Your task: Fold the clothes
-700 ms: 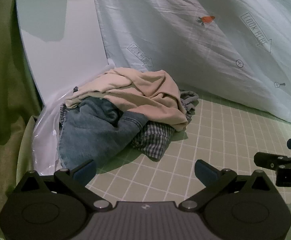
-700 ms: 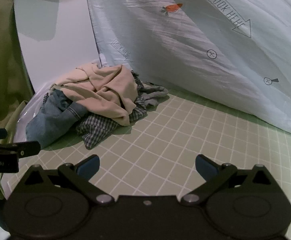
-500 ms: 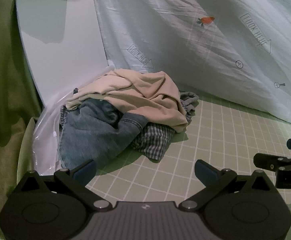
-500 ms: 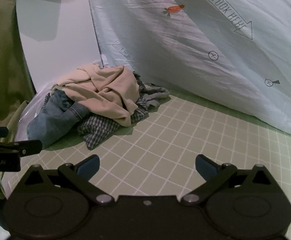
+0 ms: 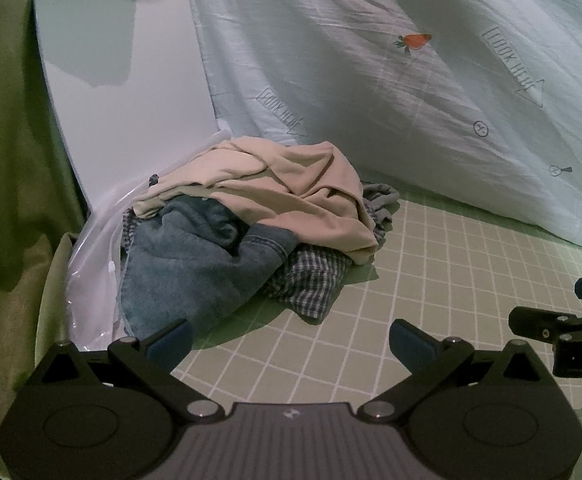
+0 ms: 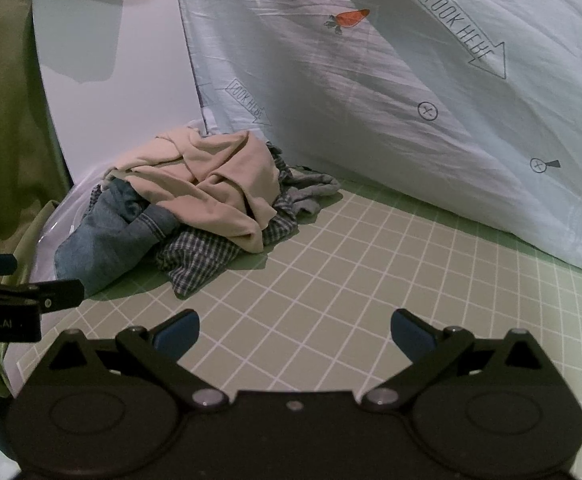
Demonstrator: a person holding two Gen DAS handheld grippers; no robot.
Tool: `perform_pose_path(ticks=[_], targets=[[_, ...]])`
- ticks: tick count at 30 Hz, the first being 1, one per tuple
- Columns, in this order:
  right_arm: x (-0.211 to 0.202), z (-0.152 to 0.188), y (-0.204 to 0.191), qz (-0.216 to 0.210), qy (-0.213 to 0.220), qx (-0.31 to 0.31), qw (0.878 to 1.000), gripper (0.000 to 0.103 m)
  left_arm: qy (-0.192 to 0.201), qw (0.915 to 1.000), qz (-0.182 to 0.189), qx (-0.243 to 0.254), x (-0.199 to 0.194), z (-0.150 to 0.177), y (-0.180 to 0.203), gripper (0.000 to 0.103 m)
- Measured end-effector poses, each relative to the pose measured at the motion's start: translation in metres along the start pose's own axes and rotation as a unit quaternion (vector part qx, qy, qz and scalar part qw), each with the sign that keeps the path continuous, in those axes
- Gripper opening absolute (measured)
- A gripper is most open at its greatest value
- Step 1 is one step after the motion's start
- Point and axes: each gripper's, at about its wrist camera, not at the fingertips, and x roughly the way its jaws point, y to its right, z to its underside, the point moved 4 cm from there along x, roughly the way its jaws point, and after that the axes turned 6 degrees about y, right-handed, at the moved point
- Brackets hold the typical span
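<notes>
Nothing moved; both hand-held grippers, left point(image 5: 289, 340) and right point(image 6: 293, 330), angled downward, spread wide, empty.

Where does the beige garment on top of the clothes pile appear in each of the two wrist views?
Left wrist view: the beige garment lies just left of centre, draped over the jeans.
Right wrist view: the beige garment lies left of centre, farther from the middle.
Shared landmark: the checked shirt under the pile's near edge, on the green grid mat.
</notes>
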Motion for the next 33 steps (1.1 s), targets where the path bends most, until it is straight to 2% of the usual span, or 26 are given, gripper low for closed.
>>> perform_pose_path(ticks=[33], targets=[[0.0023, 0.0030, 0.0054, -0.003, -0.003, 0.004, 1.000, 0.103, -0.003, 1.0000, 0.000, 0.001, 0.0043, 0.0028, -0.0050, 0.103]])
